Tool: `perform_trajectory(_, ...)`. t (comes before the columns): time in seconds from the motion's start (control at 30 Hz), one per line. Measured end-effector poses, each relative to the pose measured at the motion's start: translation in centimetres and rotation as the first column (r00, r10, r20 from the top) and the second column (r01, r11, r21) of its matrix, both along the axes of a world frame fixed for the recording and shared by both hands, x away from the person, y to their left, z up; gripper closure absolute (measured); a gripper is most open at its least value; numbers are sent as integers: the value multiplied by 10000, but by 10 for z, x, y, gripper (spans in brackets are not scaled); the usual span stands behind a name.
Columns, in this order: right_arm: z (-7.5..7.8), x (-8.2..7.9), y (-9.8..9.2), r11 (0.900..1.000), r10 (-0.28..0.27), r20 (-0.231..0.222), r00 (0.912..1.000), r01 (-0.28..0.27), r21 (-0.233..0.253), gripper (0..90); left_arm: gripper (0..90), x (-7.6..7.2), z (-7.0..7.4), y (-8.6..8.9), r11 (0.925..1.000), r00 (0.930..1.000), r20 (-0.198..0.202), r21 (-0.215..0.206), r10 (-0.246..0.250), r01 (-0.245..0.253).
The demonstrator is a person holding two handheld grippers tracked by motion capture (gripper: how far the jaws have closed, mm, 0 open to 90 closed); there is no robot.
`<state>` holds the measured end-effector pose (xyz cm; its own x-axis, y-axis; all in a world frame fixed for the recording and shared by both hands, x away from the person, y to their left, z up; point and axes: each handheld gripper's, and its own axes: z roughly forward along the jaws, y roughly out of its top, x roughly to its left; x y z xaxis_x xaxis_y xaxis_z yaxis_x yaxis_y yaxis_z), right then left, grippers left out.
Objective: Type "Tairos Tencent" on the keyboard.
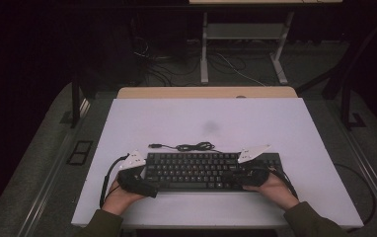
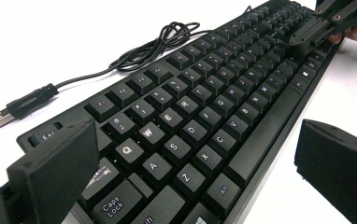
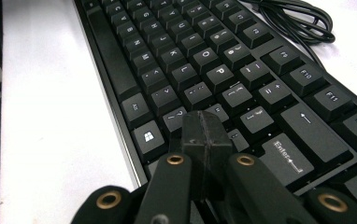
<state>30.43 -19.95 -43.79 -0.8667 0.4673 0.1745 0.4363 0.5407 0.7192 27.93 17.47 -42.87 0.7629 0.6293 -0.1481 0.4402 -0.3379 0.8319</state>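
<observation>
A black keyboard [image 1: 196, 170] [image 2: 204, 107] [image 3: 204, 60] lies near the front of the white table [image 1: 201, 118]. Its black cable [image 1: 192, 146] [image 2: 153, 46] [image 3: 298, 21] is coiled behind it and ends in a loose USB plug [image 2: 1, 116]. My left gripper [image 1: 146, 180] [image 2: 195, 177] is open, its jaws wide apart astride the keyboard's left end near Caps Lock. My right gripper [image 1: 234, 173] [image 3: 204, 135] is shut with nothing in it, its tip low over the keys left of Enter. It also appears far off in the left gripper view [image 2: 307, 35].
Bare white tabletop stretches behind and to both sides of the keyboard, with a faint grey smudge [image 1: 210, 127] at mid-table. Beyond the far edge stand a white desk frame [image 1: 243, 34] and tangled floor cables [image 1: 167, 64].
</observation>
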Motion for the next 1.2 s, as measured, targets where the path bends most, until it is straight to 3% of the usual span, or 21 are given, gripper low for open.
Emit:
perform_trajectory(0.43, -1, 0, 0, 10000, 67, 55, 10000, -66, -67, 895, 0, 3, 3, -1, 10000, 10000, 51, -16, -31, 31)
perform_trajectory(0.97, -1, -1, 1, 9999, 6, 160, 9999, -4, -139, 895, 0, 12, 7, -17, 9998, 10000, -23, -179, 34, -35)
perform_trajectory(1.2, -1, 0, 1, 10000, 2, 112, 9999, -1, -96, 895, 74, 18, 7, -25, 9999, 9999, -80, -121, -80, 79)
